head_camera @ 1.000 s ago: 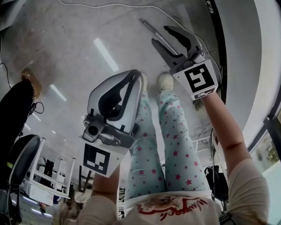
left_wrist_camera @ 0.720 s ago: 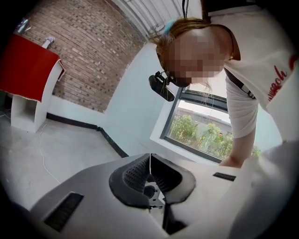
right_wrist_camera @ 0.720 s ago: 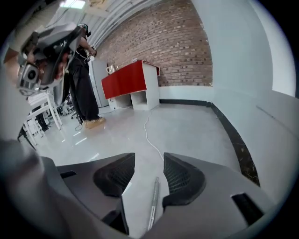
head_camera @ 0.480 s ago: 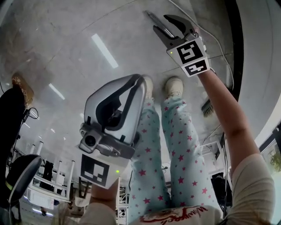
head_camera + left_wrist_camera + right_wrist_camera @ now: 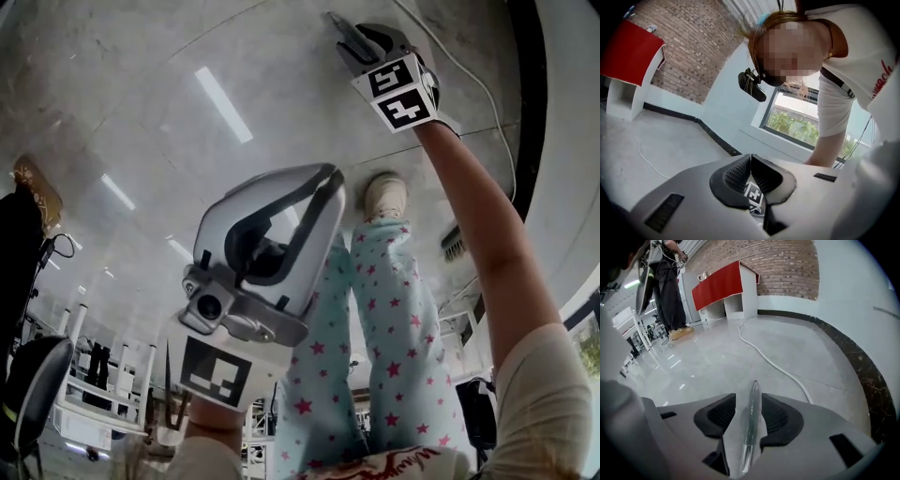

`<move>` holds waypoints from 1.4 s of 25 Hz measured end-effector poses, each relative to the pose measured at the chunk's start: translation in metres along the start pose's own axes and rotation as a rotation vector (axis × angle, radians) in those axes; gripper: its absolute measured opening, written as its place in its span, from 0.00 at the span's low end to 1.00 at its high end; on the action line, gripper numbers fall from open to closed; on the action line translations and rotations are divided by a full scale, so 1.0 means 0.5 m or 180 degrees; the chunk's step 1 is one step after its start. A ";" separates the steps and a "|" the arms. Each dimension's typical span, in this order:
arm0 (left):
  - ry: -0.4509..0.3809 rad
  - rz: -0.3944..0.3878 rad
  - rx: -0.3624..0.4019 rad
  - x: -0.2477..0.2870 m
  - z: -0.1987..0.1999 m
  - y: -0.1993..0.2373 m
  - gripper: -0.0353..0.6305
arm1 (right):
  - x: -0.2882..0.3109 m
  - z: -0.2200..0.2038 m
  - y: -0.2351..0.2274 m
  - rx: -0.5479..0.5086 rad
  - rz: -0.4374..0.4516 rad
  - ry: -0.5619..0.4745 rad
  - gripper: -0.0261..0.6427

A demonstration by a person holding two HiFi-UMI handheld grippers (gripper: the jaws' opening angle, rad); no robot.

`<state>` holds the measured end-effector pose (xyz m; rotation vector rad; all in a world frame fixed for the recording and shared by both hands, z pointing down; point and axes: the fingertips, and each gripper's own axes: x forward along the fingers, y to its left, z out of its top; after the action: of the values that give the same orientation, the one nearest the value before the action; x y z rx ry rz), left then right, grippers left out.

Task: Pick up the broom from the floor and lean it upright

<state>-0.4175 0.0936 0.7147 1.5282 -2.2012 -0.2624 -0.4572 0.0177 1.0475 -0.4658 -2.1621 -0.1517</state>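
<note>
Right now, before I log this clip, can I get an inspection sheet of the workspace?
Surface: glossy grey floor, reflecting ceiling lights.
Job's things: broom handle lying on the floor; brush head showing right of the person's leg.
Clutter: nothing seen.
Grippers: right gripper jaws apart, straddling the handle, not closed on it; left gripper jaws together, empty, raised.
Cables: white cable running across the floor.
Surroundings: brick wall, red-and-white cabinet, another person standing, window.
</note>
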 end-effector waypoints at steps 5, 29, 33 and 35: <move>0.0080 -0.0046 0.0025 -0.014 -0.030 0.006 0.09 | 0.039 -0.040 -0.009 -0.0001 -0.0043 0.0200 0.31; -0.0070 -0.0010 0.0058 -0.024 0.153 -0.070 0.09 | -0.242 0.138 0.025 0.0154 -0.0045 -0.0277 0.19; -0.0151 -0.0059 0.0114 -0.018 0.252 -0.116 0.09 | -0.376 0.199 0.019 0.0164 -0.0070 -0.0404 0.19; -0.0181 -0.0062 0.0123 -0.019 0.300 -0.139 0.09 | -0.449 0.234 0.010 0.0156 -0.0155 -0.0493 0.19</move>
<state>-0.4252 0.0622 0.5524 1.5819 -2.2485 -0.2743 -0.4244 -0.0069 0.7977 -0.4083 -2.3246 -0.0918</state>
